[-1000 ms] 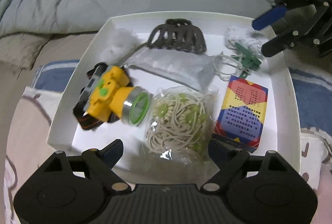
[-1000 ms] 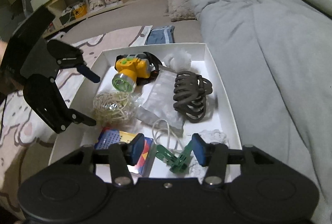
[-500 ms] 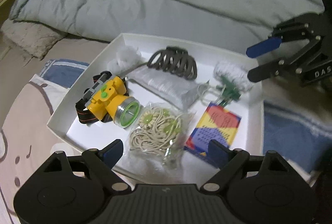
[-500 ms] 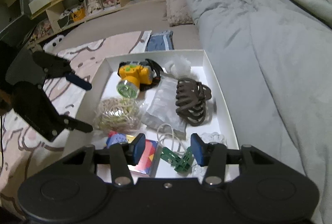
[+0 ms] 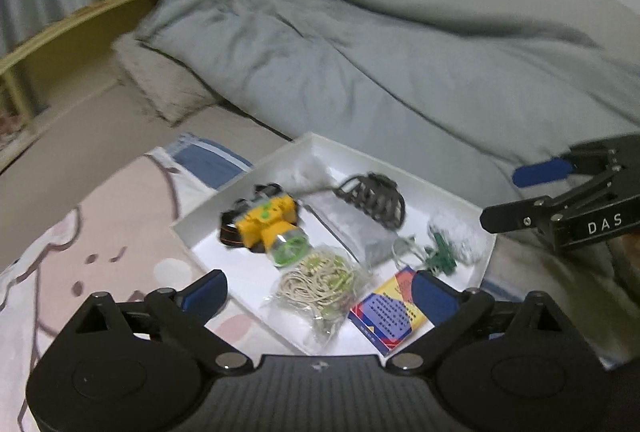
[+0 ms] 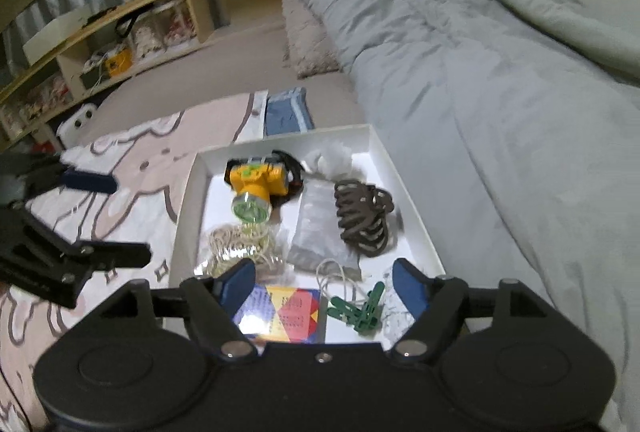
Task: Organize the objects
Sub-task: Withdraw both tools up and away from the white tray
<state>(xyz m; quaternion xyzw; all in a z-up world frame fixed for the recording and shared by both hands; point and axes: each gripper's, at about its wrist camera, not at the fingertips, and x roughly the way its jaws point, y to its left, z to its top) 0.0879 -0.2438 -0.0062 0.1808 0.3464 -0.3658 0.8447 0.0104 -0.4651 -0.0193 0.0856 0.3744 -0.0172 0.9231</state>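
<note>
A white shallow tray [image 5: 400,174] [image 6: 186,208] lies on the bed. In it are a yellow headlamp [image 5: 268,222] [image 6: 258,180], a bag of beige cord [image 5: 320,280] [image 6: 236,242], a colourful card box [image 5: 388,312] [image 6: 292,312], green clips [image 5: 442,254] [image 6: 362,310], a brown hair claw [image 5: 372,198] [image 6: 362,224] and a clear plastic bag [image 6: 320,228]. My left gripper [image 5: 320,292] [image 6: 132,220] hovers above the tray's near-left side, jaws opening, nothing between them. My right gripper [image 6: 324,284] [image 5: 500,198] hovers over the card-box end, jaws opening and empty.
A rumpled grey duvet [image 5: 360,52] [image 6: 480,72] borders the tray's far side. A pink patterned blanket [image 5: 80,232] and a blue cloth [image 6: 286,114] lie under and beside the tray. A pillow [image 6: 308,44] and a wooden shelf unit [image 6: 120,32] stand farther back.
Both grippers have risen and drawn back, so the tray looks smaller. The right jaws have spread much wider, the left slightly. The left view has tilted. The tray's contents have not moved.
</note>
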